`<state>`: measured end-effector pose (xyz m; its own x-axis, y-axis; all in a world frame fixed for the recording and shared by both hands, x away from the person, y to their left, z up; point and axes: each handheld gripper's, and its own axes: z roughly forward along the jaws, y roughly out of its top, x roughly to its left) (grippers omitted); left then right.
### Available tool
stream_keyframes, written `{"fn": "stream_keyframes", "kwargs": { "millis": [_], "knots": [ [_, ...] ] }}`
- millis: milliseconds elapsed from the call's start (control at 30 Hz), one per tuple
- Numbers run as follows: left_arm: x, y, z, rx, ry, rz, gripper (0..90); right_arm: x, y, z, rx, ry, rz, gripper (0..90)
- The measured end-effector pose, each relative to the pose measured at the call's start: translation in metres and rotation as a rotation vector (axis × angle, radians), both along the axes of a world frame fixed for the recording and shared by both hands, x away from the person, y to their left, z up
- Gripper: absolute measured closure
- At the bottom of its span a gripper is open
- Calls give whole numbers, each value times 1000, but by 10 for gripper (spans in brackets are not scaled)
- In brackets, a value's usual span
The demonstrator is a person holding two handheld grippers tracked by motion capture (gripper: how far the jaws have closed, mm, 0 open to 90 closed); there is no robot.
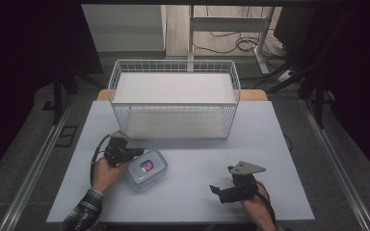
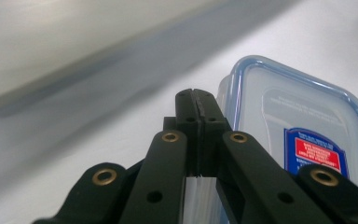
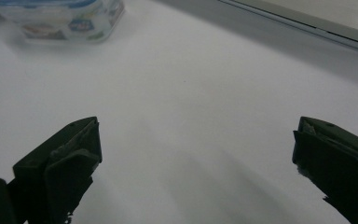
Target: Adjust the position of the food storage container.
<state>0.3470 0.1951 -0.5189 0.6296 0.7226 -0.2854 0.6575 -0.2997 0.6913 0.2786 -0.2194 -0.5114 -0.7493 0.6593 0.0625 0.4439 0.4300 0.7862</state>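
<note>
Food container (image 1: 147,169), clear with a blue-rimmed lid and red label, sits on the worktop (image 1: 188,192) near its left front, in front of the white wire basket (image 1: 173,98). Left gripper (image 1: 136,152) is at the container's left edge, jaws pressed fully together with no visible hold on it; right gripper (image 1: 215,188) rests well apart to the right, jaws wide, empty. Risk: closed jaws pushing the lid edge would likely just slide the container across the smooth worktop instead of gripping it.
</note>
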Motion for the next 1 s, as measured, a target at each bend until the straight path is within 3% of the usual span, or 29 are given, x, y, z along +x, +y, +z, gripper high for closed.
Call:
{"fn": "stream_keyframes", "kwargs": {
  "millis": [67,133,167,200,233,267,300,333,367,400,433,467,500,533,733,900,1000],
  "knots": [
    [-3,-18,0,-5,12,-50,900,0,0,0,3,2,1,10],
    [-3,-24,0,2,9,-68,900,0,1,-1,-1,6,-3,6],
    [-6,-29,5,33,-19,-66,900,0,1,-2,-1,8,-7,5],
    [-8,-28,8,47,-51,-43,900,0,2,-3,1,9,-12,4],
    [-8,-28,8,47,-51,-43,900,0,2,-3,1,9,-12,4],
    [-13,-21,14,92,-112,15,900,0,3,-4,-2,8,-18,0],
    [-19,-14,18,106,-137,46,900,0,3,-4,-3,5,-20,0],
    [-19,-14,18,106,-137,46,900,0,3,-4,-3,5,-20,0],
    [-31,-1,20,80,-150,96,900,0,5,-5,0,-2,-27,0],
    [-36,3,19,68,-151,109,900,0,5,-5,2,-4,-31,0],
    [-36,3,19,68,-151,109,900,0,5,-5,2,-4,-31,0],
    [-53,14,16,56,-136,141,900,0,7,-5,6,-10,-43,0],
    [-61,18,14,59,-134,148,900,0,7,-5,7,-17,-47,0],
    [-61,18,14,59,-134,148,900,0,7,-5,7,-17,-47,0],
    [-100,29,3,62,-69,176,899,2,9,-3,10,-11,-54,0],
    [-97,17,-4,79,-17,162,899,5,12,1,4,9,-41,0],
    [-95,12,-5,97,-14,173,900,6,12,1,-1,23,-39,0]
  ]
}}
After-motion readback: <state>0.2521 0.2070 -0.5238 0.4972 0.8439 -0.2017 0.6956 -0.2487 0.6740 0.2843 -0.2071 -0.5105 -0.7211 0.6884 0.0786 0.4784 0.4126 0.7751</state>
